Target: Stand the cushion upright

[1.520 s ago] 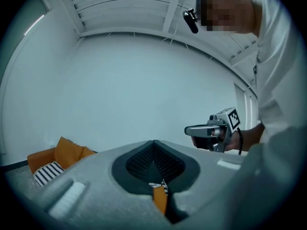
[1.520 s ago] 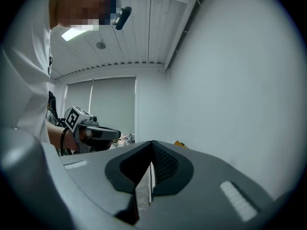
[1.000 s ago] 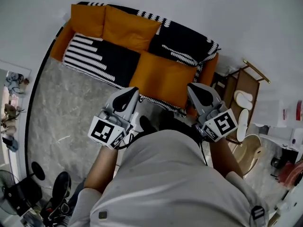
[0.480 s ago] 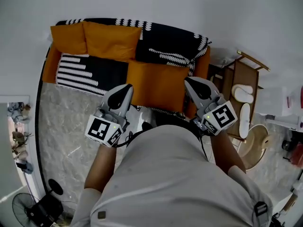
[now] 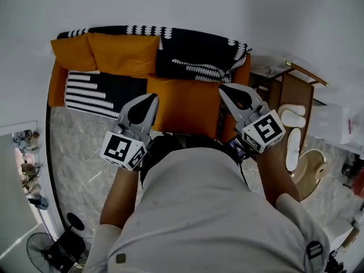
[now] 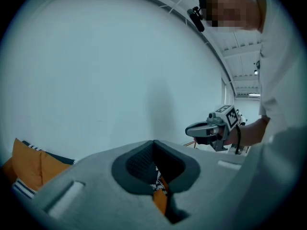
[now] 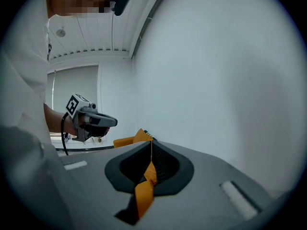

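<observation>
One sofa (image 5: 56,87), three orange cushions (image 5: 71,53) (image 5: 125,53) (image 5: 185,104), one wooden stand (image 5: 298,95), one fan (image 5: 40,249), one white wall (image 5: 170,4), one person (image 5: 210,209), two grippers: left gripper (image 5: 151,99), right gripper (image 5: 223,90).

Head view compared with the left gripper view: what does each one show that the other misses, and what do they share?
Only the head view: the grey floor, a wooden rack holding pale slippers, a fan, and the marker cube on the left gripper.
Only the left gripper view: the ceiling and the camera on the person's head.
Both: the orange cushions, the pale wall, and the right gripper, jaws shut.
</observation>
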{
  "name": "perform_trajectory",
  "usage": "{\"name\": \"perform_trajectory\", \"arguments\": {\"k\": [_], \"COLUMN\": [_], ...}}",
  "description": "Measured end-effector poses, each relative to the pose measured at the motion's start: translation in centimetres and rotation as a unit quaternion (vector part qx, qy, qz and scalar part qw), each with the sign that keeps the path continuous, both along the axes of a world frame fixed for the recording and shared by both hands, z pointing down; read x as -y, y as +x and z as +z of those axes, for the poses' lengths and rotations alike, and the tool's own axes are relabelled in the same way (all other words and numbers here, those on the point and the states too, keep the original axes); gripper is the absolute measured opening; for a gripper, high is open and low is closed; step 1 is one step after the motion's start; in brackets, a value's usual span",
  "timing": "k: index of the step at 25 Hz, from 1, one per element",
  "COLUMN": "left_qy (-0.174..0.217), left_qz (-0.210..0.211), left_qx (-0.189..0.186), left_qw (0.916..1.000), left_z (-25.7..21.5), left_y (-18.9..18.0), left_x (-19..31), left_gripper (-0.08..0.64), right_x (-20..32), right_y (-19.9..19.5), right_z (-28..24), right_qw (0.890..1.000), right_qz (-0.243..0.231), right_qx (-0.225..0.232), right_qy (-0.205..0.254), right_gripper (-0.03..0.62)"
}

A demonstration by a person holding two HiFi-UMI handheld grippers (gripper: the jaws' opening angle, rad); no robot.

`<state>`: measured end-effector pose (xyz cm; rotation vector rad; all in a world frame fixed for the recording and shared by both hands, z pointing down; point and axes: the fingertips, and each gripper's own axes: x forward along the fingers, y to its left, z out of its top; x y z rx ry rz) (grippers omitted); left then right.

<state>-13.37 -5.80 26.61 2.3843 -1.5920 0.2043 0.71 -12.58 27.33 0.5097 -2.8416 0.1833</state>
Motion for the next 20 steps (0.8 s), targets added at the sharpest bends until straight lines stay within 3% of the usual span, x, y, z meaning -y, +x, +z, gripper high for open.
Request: {"name": "perform_trajectory", "arguments": {"k": [13, 20], "left_qy": [-0.056, -0.123], "left_qz": [0.053, 0.1], "left_qx": [-0.023, -0.017], "left_qw": [0.9968, 0.9872], "left_z": [7.3, 13.9], "left_y": [-5.0, -6.8], "left_x": [8.3, 11.2], "left_gripper": [0.005, 0.032], "right_x": [6.7, 8.7], "right_y": [-3.4, -4.1], "right_z": [9.4, 16.6], "right_qw": [0.993, 0.98], "right_qz": [0.068, 0.096], "right_qx": [-0.065, -0.102], "right_qy": [-0.074, -0.14], "right_gripper": [0.036, 0.091]}}
